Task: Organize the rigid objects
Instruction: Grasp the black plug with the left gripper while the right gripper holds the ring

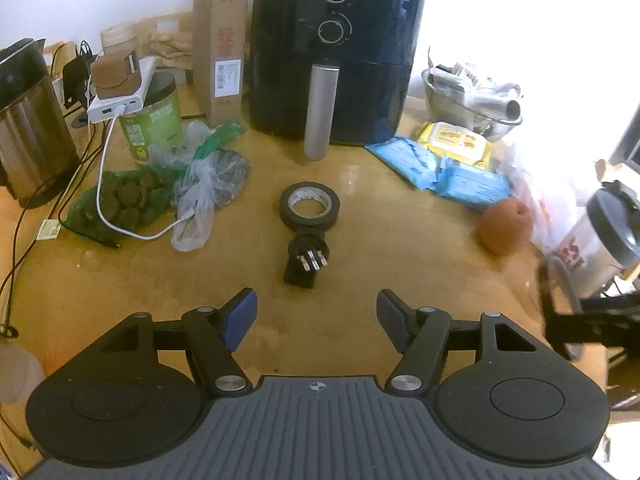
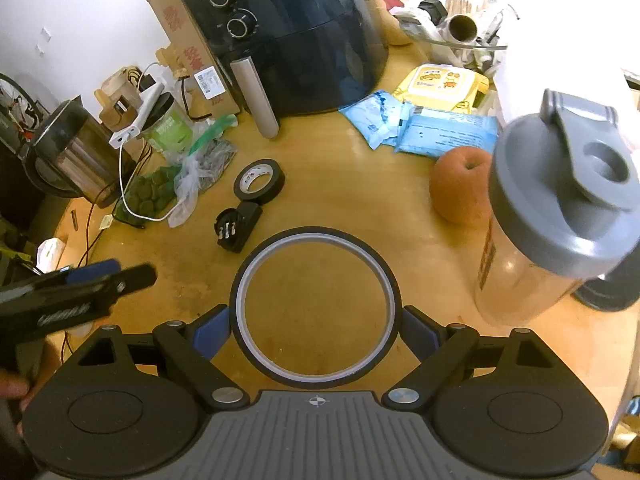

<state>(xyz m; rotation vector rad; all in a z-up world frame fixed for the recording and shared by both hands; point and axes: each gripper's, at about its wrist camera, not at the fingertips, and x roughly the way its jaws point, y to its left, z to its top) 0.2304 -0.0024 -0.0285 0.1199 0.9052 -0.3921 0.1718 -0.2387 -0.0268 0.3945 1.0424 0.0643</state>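
My right gripper [image 2: 316,326] is shut on a large thin black tape ring [image 2: 272,252], held by its sides above the wooden table [image 2: 340,184]. My left gripper [image 1: 316,316] is open and empty, low over the table, just short of a black plug adapter [image 1: 306,260]. A smaller black tape roll [image 1: 310,208] lies flat just beyond the adapter. Both show in the right wrist view, the adapter [image 2: 238,226] and the roll [image 2: 260,181]. The left gripper also appears at the left edge of the right wrist view [image 2: 80,288].
A black air fryer [image 1: 336,48] with a grey cylinder [image 1: 320,112] in front stands at the back. Green bags [image 1: 132,196] and a white cable lie left, blue packets [image 1: 452,172] and an apple [image 1: 506,224] right. A grey-lidded shaker bottle [image 2: 560,216] stands right.
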